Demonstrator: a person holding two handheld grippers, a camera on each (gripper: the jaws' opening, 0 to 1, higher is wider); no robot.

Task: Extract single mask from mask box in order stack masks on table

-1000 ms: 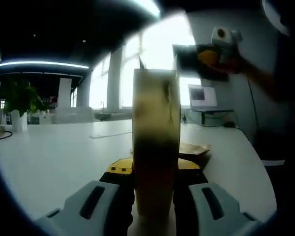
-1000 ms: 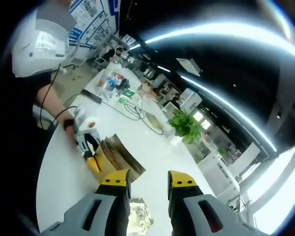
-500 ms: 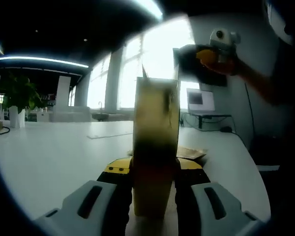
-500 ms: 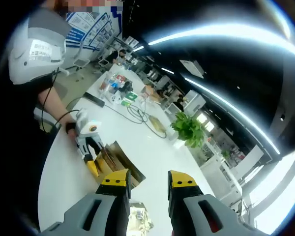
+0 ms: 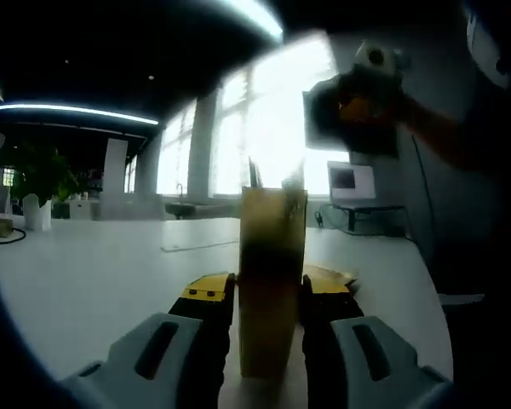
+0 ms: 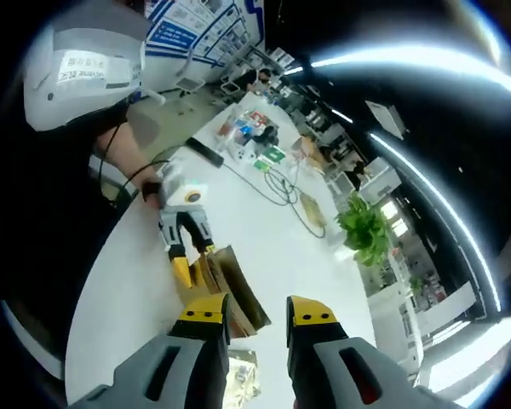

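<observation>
In your left gripper view, a potted plant [image 5: 36,183] stands far off at the left edge of the white table [image 5: 94,273]. At centre, your left gripper [image 5: 268,294] has its yellow-tipped jaws pressed against both sides of the mask box [image 5: 272,281], a tall brown carton standing upright on the table between them. Its top looks open, with a thin edge poking up above the rim, but you cannot tell what is inside from here. To the upper right, your right gripper [image 5: 362,94] hangs in the air against the bright windows, blurred, well above the table.

In your right gripper view, your left hand [image 6: 157,189] sits at the left, holding the left gripper [image 6: 187,264] against the near side of the mask box [image 6: 230,290] on the table [image 6: 264,230]. Just below the box, beside your right gripper's left jaw, a crumpled, shiny mask packet [image 6: 241,381] lies on the table. Your right gripper [image 6: 249,319] has its jaws slightly parted with nothing between them. Further right, cables [image 6: 281,183] and small boxes lie on the table, then the potted plant [image 6: 364,232].
</observation>
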